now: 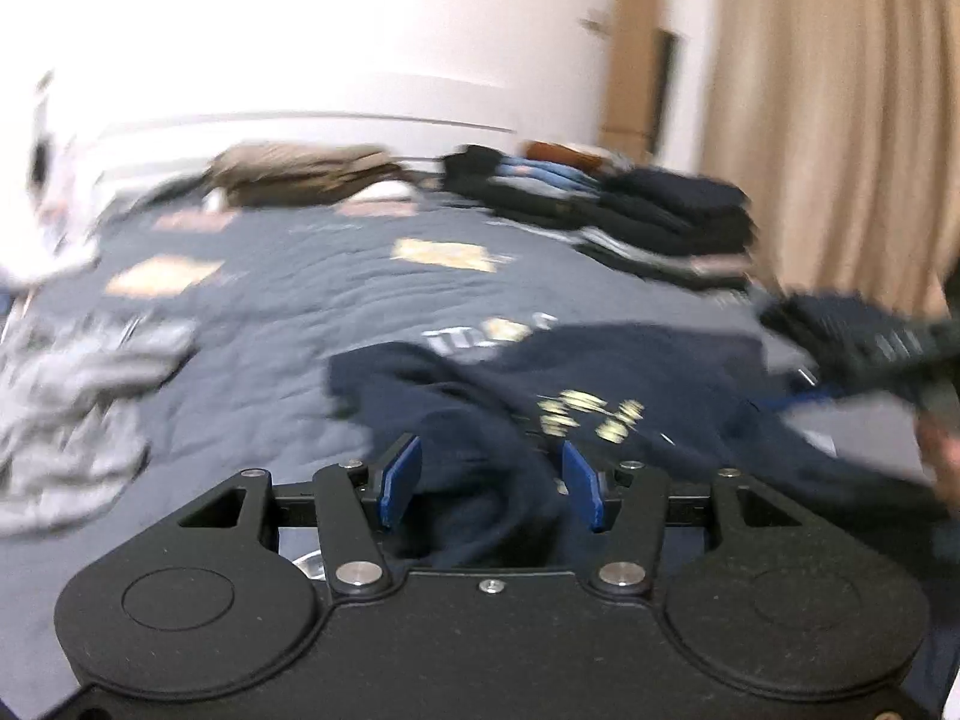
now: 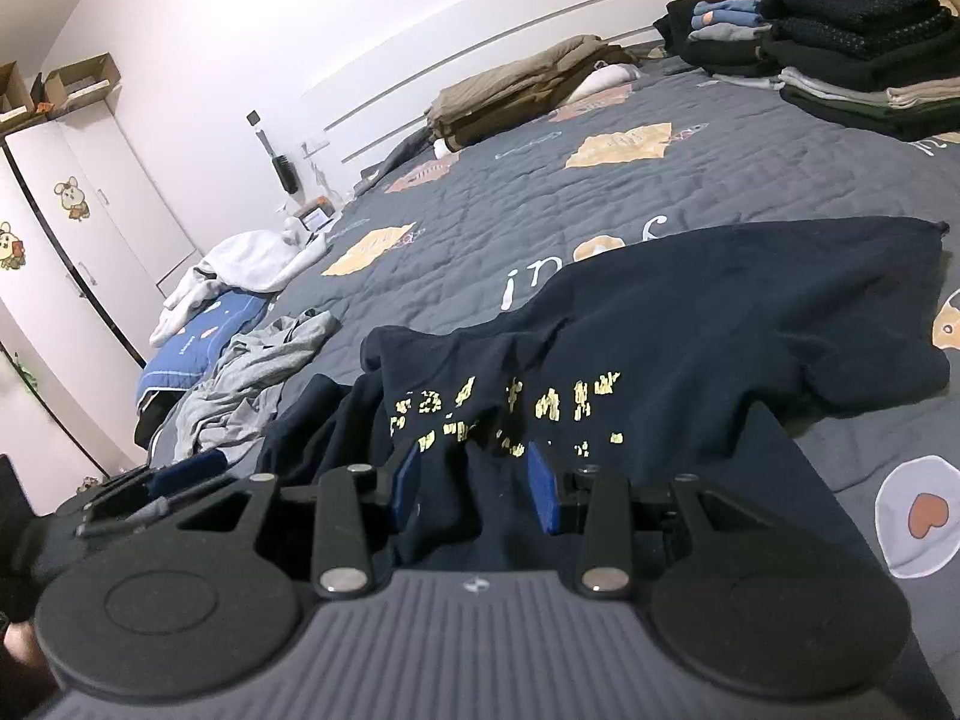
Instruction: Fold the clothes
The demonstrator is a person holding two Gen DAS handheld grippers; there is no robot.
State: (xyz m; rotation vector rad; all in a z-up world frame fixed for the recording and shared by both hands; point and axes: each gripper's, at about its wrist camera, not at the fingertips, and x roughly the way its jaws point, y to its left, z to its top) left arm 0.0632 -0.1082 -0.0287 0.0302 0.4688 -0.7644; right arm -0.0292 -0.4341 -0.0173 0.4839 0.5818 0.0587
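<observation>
A navy T-shirt with a cracked gold print point(image 2: 690, 324) lies spread on the grey quilted bed point(image 2: 600, 192). It also shows in the left wrist view point(image 1: 630, 384), which is blurred. My left gripper point(image 1: 489, 480) has its blue pads apart with a bunched fold of the navy shirt between them. My right gripper point(image 2: 474, 483) also has its pads apart with shirt fabric rising between them, near the printed edge. The other gripper shows at the right edge of the left wrist view point(image 1: 870, 348) and at the lower left of the right wrist view point(image 2: 150, 492).
Stacks of folded dark clothes point(image 2: 852, 42) sit at the far right of the bed. A tan folded garment point(image 2: 522, 90) lies by the headboard. A crumpled grey garment point(image 2: 258, 378) and a white one point(image 2: 252, 264) lie at the left edge. White wardrobe point(image 2: 72, 228) stands left.
</observation>
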